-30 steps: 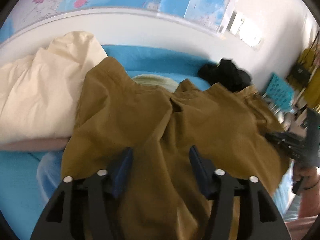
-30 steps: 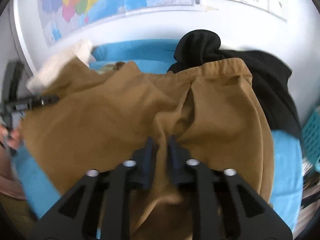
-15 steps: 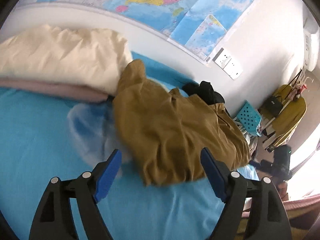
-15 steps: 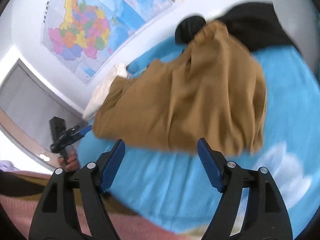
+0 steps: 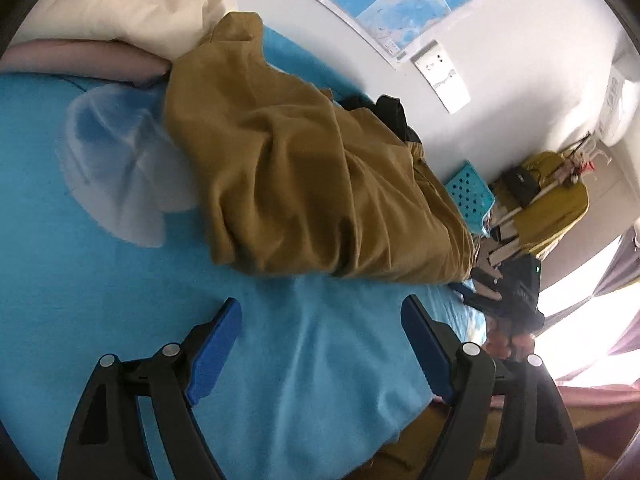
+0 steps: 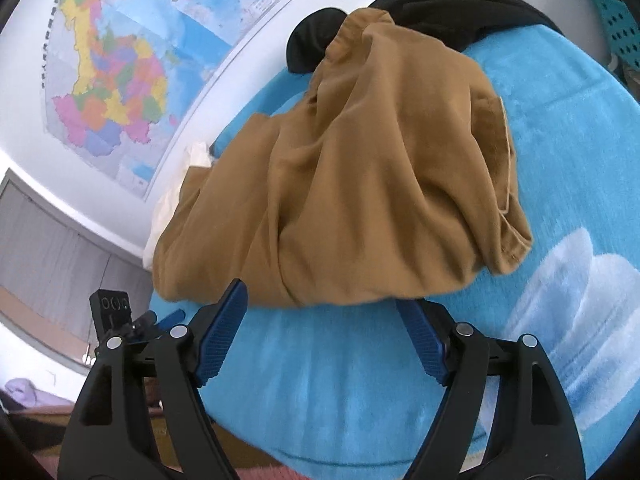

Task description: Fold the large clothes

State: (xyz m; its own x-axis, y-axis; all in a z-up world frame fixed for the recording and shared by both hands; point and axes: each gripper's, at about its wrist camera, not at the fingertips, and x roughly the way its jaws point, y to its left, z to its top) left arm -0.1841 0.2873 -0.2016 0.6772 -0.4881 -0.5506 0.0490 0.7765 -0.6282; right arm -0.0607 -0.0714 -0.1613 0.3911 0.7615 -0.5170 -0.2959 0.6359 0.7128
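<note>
Both jaws have just been opening with nothing between them: left tool [image 5: 320, 344] and right tool [image 6: 320, 328] stand wide. The rumpled mustard-brown cotton garment [image 6: 340, 168] lies on the blue bed cover [image 6: 360, 380] at twelve o'clock; smooth it before regripping corners. The wall map [image 6: 112, 80] bears no readable lettering

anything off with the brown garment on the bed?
Yes. The brown garment lies bunched and creased on the blue sheet, far edge riding up on the black clothes. Both grippers are open, empty.
</note>
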